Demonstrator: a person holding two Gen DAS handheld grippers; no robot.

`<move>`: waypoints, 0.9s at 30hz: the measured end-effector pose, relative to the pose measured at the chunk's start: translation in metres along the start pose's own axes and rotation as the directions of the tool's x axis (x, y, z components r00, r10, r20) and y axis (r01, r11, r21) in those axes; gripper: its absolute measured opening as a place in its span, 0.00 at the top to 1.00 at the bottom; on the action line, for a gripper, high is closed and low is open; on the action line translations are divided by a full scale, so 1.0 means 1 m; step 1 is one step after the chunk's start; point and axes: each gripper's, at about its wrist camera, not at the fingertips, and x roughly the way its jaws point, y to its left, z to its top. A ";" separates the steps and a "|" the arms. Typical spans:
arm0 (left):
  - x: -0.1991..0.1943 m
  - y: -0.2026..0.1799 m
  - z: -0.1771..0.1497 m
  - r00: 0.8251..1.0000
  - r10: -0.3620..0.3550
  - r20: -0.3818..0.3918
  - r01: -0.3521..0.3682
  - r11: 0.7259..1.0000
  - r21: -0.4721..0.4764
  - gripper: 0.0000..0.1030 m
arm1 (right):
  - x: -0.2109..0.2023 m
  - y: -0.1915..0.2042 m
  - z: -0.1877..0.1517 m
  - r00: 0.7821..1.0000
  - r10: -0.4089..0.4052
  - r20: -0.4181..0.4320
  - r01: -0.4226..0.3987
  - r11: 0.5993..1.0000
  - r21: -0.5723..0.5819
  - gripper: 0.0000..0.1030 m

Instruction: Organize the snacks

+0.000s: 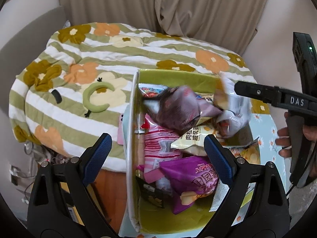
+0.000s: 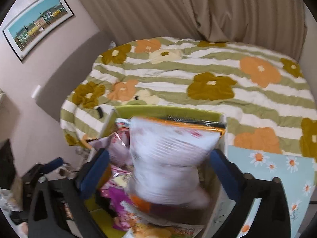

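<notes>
Below the left claw [image 1: 157, 151], whose blue-padded fingers stand spread wide with nothing between them, sits a box [image 1: 174, 77] with a lime-green inside and white outer walls, packed with snack bags. A purple bag [image 1: 195, 180] lies nearest that claw, a pink striped bag [image 1: 158, 146] beside it, and a pale yellow bag [image 1: 196, 138] partly over the pink one. A brownish-mauve bag [image 1: 182, 109] is blurred above the pile.

From the right side the right claw [image 1: 236, 88] reaches over the box's far corner. In its own view, a blurred white bag [image 2: 168, 158] with an orange top edge fills the space between its blue fingers [image 2: 223, 170], which stand apart on either side; I cannot tell whether they touch the bag.

The box rests on a table under a light blue daisy-print cloth [image 2: 277, 170], just beside a bed with a green-striped flowered quilt [image 1: 79, 67]. Tan curtains [image 1: 198, 6] hang behind.
</notes>
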 end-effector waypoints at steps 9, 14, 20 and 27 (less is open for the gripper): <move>-0.023 -0.011 -0.013 1.000 0.004 0.027 -0.004 1.000 0.012 0.09 | -0.032 0.008 -0.021 0.996 -0.051 0.068 0.052 0.999 -0.005 0.01; -0.059 -0.033 -0.027 0.997 0.028 0.074 -0.030 0.999 0.030 0.09 | -0.073 0.017 -0.040 0.989 -0.061 0.135 0.068 0.997 -0.042 0.01; -0.118 -0.070 -0.058 0.988 0.036 0.152 -0.043 0.998 0.042 0.09 | -0.151 0.019 -0.083 0.964 -0.109 0.243 0.118 0.993 -0.024 0.01; -0.187 -0.115 -0.100 0.960 0.054 0.275 -0.082 0.992 0.092 0.00 | -0.228 0.018 -0.146 0.920 -0.233 0.315 0.232 0.972 0.043 0.01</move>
